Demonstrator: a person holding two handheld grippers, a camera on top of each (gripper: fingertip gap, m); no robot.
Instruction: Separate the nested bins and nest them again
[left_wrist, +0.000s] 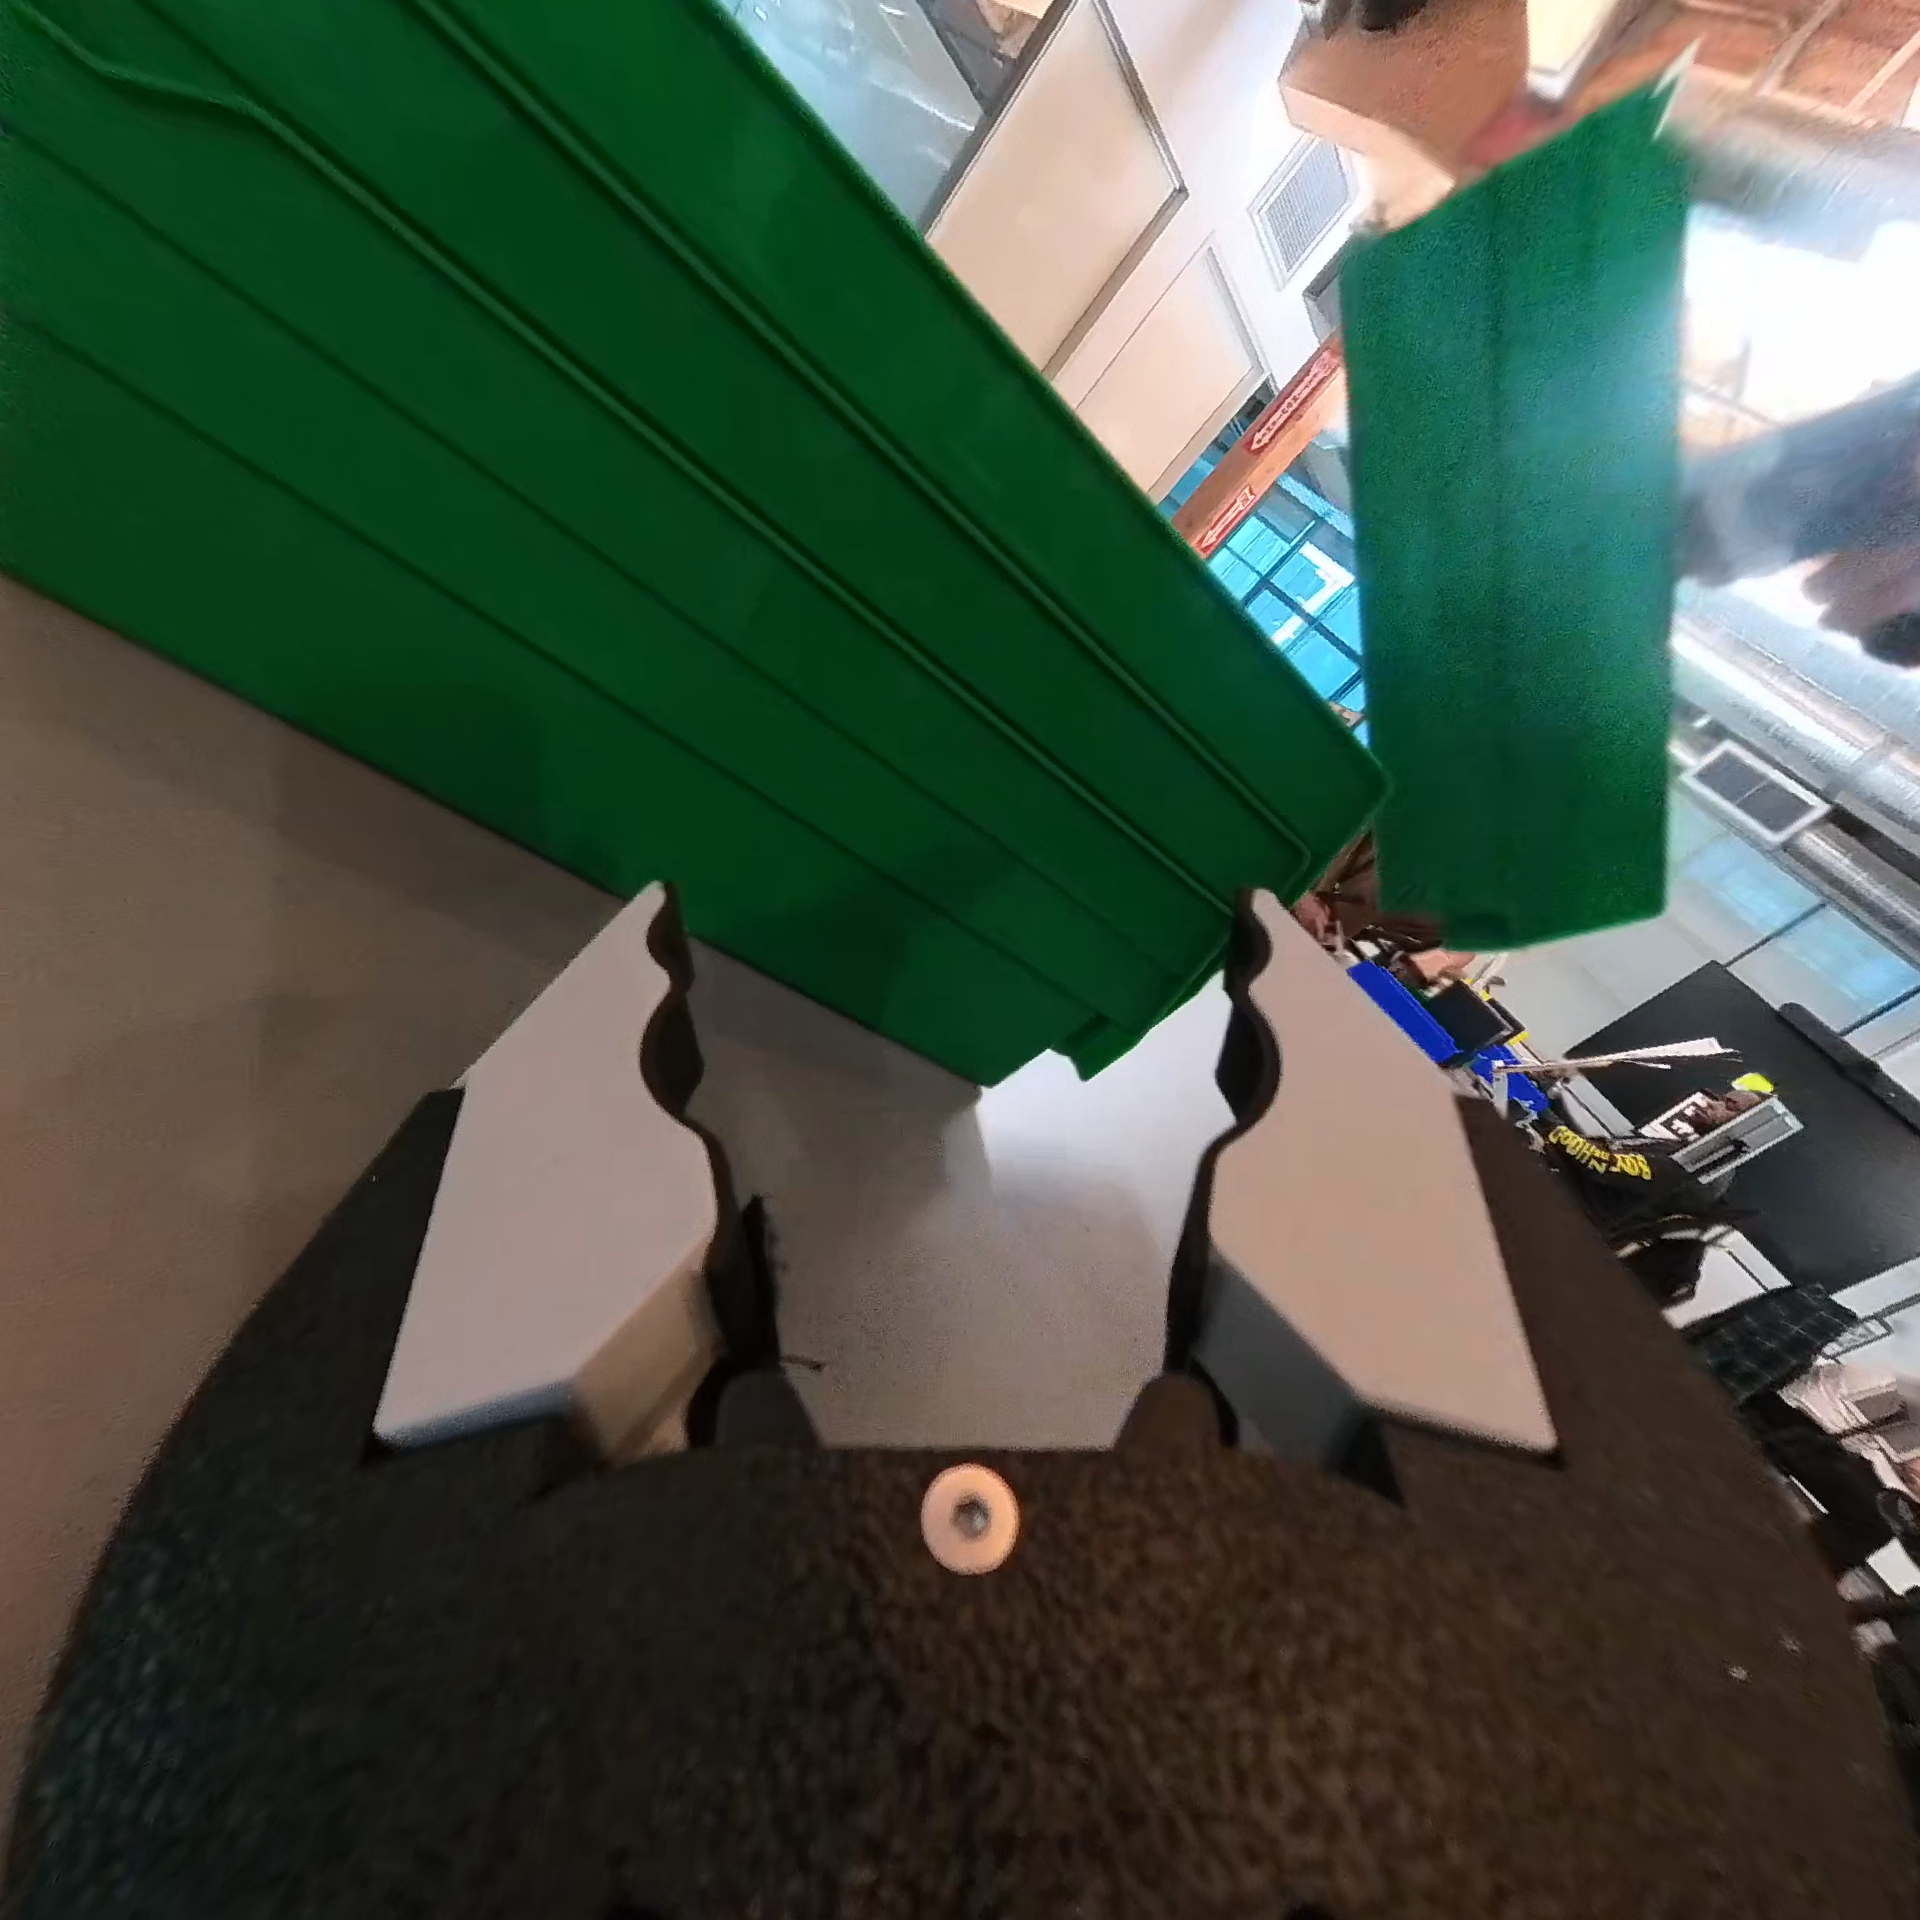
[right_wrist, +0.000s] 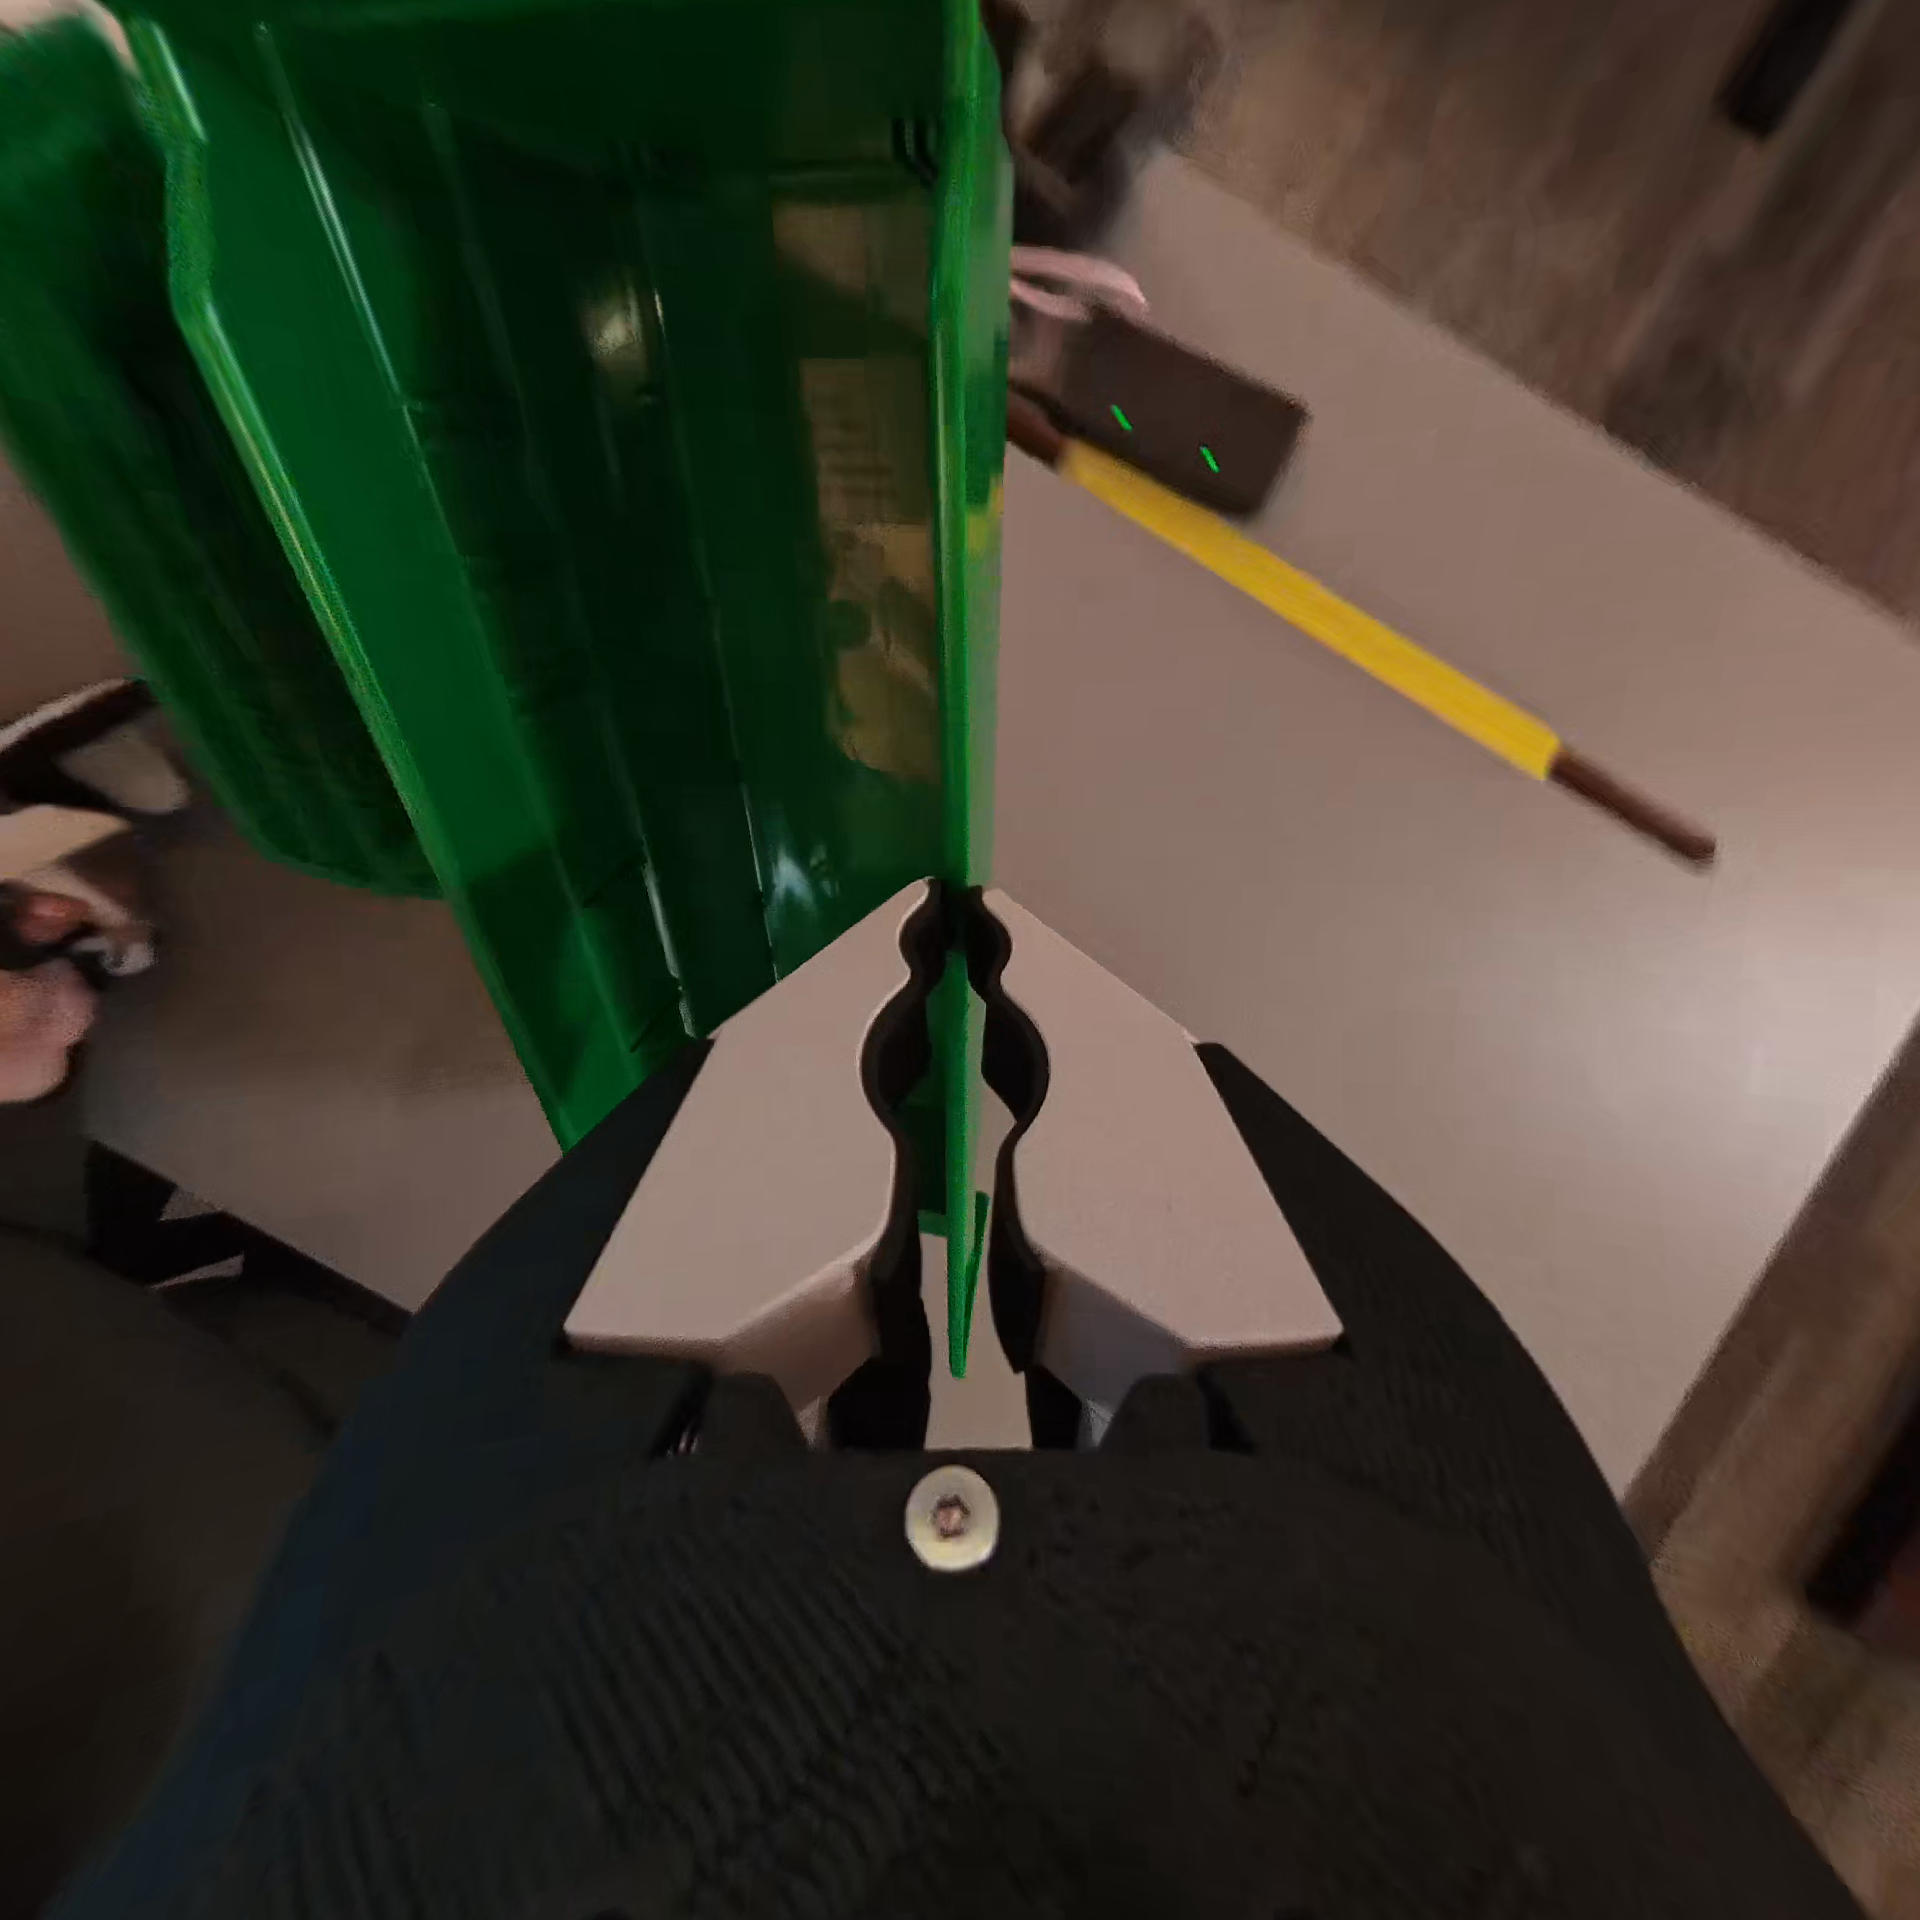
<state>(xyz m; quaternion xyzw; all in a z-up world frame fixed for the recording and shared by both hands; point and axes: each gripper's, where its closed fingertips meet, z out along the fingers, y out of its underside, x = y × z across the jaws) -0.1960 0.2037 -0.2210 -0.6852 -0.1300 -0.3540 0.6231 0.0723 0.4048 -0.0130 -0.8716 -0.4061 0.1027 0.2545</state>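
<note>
1. One green bin (right_wrist: 582, 540) is held aloft over the table (right_wrist: 1351, 935), its thin wall pinched by the closed right gripper (right_wrist: 954, 904).
2. The left gripper (left_wrist: 951, 935) is spread wide and empty, just beside the nested stack (left_wrist: 623, 540) resting on the table.
3. Bins are judged light, stiff, glossy and likely slippery.
4. Rim or wall edges are judged the best hold; flat sides offer none.

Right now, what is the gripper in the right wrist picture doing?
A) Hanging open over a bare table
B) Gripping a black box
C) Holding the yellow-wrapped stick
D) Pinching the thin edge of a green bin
D: the right gripper has its jaws closed on the thin wall of the green bin, while the yellow-wrapped stick and the black box lie apart on the table.
</note>
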